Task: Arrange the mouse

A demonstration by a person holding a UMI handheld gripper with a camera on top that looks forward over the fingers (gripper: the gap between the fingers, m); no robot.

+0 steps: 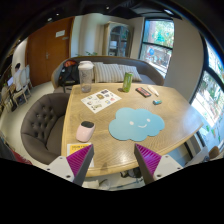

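A light blue cloud-shaped mouse pad (136,123) lies on the wooden table (170,112), just beyond my fingers. A small dark object (156,99), possibly the mouse, lies farther back to the right of the pad. A small whitish rounded object (86,130) stands on the table left of the pad. My gripper (113,152) is open and empty, held above the table's near edge, with the purple pads (82,158) facing each other across a wide gap.
A green bottle (127,82), a printed paper (100,99) and a flat reddish item (143,91) lie at the back of the table. A grey armchair (42,120) stands left. A sofa (110,72) and windows (157,42) lie beyond.
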